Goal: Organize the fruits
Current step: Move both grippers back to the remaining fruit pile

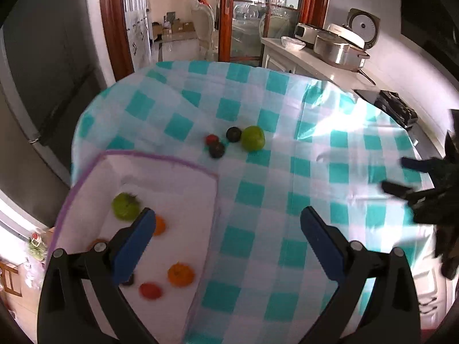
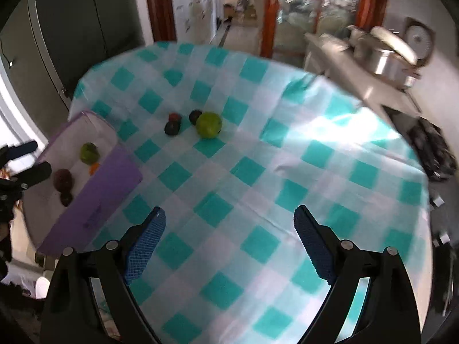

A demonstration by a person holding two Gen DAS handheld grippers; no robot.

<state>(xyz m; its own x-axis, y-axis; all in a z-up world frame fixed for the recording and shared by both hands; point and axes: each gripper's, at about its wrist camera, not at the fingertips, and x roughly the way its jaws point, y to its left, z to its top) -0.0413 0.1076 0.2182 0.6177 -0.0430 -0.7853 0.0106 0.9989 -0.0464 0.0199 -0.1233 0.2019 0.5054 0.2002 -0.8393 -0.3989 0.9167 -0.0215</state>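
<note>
A green apple (image 1: 253,138), two dark plums (image 1: 233,134) (image 1: 217,149) and a small red fruit (image 1: 212,138) lie together mid-table on the checked cloth. The same apple (image 2: 209,124) shows in the right wrist view. A purple-edged white box (image 1: 160,160) at the left holds a green fruit (image 1: 125,205), orange fruits (image 1: 180,273) and a red one (image 1: 149,290). My left gripper (image 1: 226,223) is open and empty above the box's right edge. My right gripper (image 2: 228,223) is open and empty over the cloth; it also shows in the left wrist view (image 1: 401,175).
The round table (image 2: 287,149) has a teal and white checked cloth. A counter (image 1: 315,60) at the back right carries pots and a rice cooker (image 1: 355,33). A dark item (image 1: 397,107) lies by the table's right edge. Glass doors stand behind.
</note>
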